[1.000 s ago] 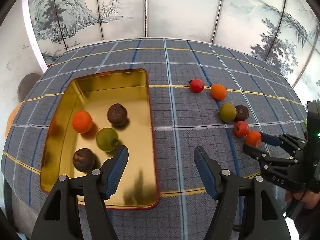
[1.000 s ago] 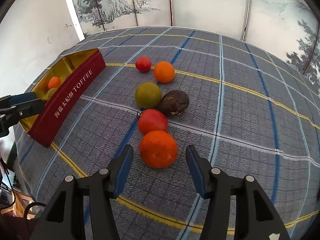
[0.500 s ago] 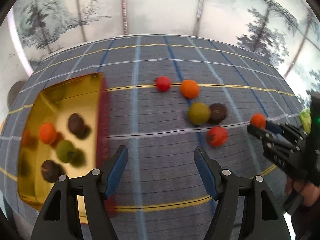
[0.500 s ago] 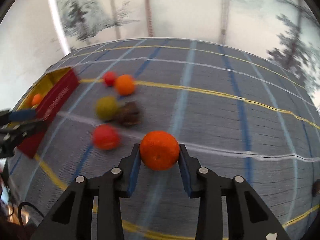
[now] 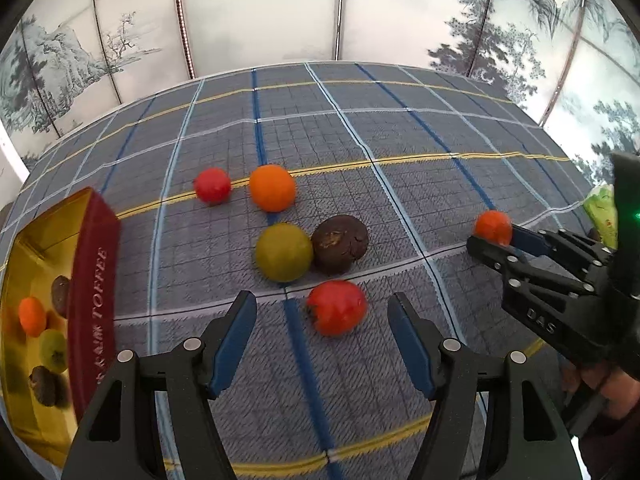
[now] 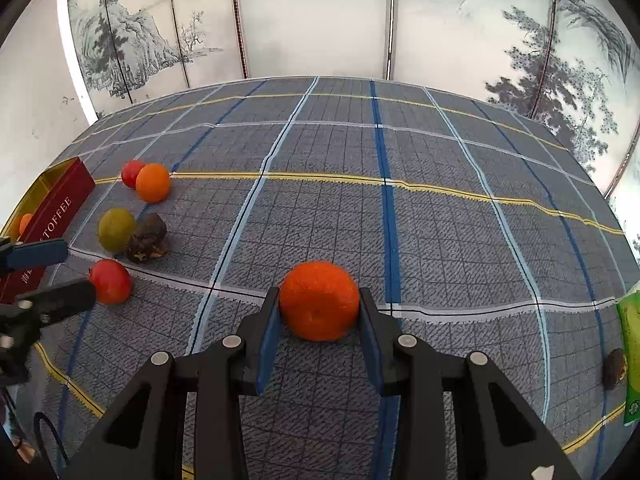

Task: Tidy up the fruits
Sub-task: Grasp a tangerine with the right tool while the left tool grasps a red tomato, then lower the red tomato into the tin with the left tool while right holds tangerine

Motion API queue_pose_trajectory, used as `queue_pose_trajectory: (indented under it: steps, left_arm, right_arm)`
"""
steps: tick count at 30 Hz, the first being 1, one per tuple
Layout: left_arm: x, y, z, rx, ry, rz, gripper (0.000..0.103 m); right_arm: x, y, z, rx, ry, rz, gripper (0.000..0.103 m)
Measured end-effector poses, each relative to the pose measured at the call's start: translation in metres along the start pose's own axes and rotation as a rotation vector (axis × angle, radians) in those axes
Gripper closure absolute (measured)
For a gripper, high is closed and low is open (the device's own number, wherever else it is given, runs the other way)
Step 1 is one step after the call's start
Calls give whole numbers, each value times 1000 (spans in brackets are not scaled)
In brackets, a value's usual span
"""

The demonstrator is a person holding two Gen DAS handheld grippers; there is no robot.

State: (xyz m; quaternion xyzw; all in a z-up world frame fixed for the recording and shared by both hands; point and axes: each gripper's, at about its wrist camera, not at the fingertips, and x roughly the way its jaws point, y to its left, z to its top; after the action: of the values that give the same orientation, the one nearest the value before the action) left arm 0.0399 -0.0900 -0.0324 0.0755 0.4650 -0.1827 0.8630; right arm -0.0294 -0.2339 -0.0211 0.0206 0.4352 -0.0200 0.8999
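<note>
My right gripper point(image 6: 318, 320) is shut on an orange tangerine point(image 6: 319, 300), held above the checked cloth; it shows too in the left wrist view point(image 5: 493, 227). My left gripper point(image 5: 322, 330) is open and empty, with a red fruit point(image 5: 337, 307) lying on the cloth between its fingertips. Beyond that lie a green fruit point(image 5: 284, 252), a dark brown fruit point(image 5: 340, 243), an orange point(image 5: 272, 187) and a small red fruit point(image 5: 212, 185). The gold tin with a red wall point(image 5: 91, 300) at the left holds several fruits.
The table has a blue-grey checked cloth point(image 6: 440, 208). A green packet point(image 6: 632, 352) and a dark fruit point(image 6: 614, 368) sit at the right edge. Painted screen panels point(image 6: 320, 20) stand behind the table.
My right gripper closed on the tangerine, lifted it and carried it right, away from the group. My left gripper swung right from over the tin to the loose fruits.
</note>
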Motion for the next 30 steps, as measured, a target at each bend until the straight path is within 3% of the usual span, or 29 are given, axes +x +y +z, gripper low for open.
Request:
queue_pose_trajectory:
  steps: [4,7,9,18,24,30]
  left_arm:
    - [15,-5,3,7,13,5,42]
    - [21,-7,3,6,25,1,53]
    - [23,-7,1,-1,35,-11,67]
    - [0,12,-6,-30,16,-1,68]
    - [-38,55,-10,-82,-17,30,68]
    - [-78,116,-19,-158,-73,120,68]
  right_arm:
    - [1,-3,0,13,2,17,68]
    - [1,-3,0,13,4,18,68]
    - [2,-4,0,12,5,20,68]
    - [2,-3,0,10,6,17,68]
    - [2,-1,-1,-2,9,4,68]
    - [2,3,-1,-12,12,-5,68]
